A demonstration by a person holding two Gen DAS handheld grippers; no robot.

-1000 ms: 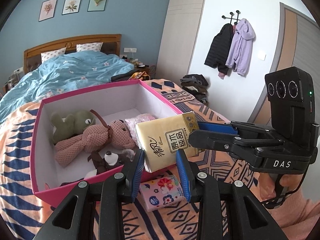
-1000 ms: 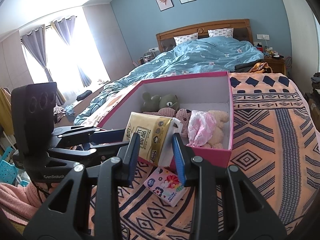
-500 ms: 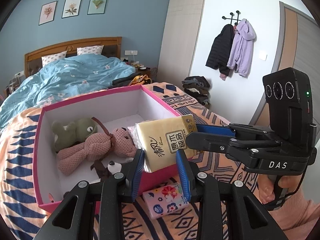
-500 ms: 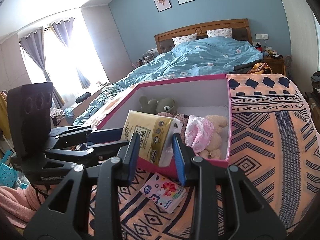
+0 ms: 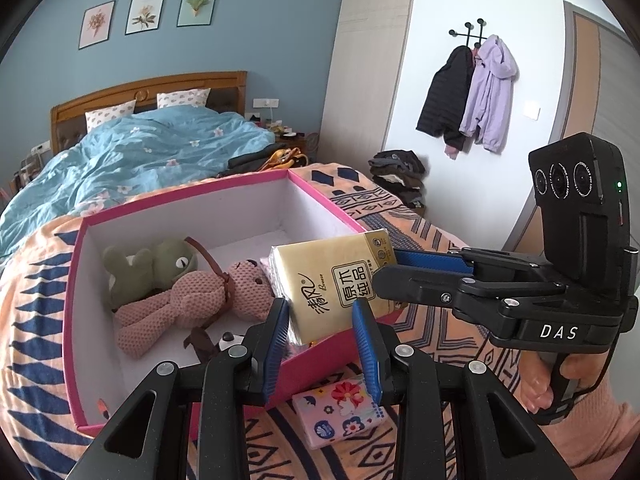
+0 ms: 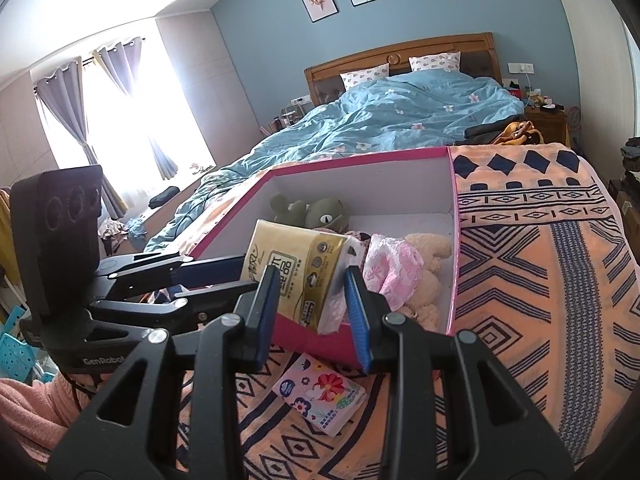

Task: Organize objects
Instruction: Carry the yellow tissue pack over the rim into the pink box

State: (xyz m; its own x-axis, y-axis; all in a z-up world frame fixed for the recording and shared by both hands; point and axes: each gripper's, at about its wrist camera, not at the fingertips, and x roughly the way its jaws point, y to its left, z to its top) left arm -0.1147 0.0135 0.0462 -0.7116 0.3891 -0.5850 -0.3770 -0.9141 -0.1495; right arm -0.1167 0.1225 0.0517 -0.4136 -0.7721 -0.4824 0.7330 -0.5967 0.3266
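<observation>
My left gripper [image 5: 320, 340] and right gripper [image 6: 312, 304] each pinch the yellow tissue pack [image 5: 332, 280] between their jaws, above the pink box's [image 5: 320, 352] near wall. It looks light, soft and crushable; gripping the ends seems safest.

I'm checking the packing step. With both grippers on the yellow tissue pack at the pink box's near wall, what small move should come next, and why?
Probably carry the yellow tissue pack a little further forward over the pink box, then lower it. The left gripper and right gripper both clamp it above the box's near wall, so releasing now might drop it on the rim, beside the floral tissue pack.
</observation>
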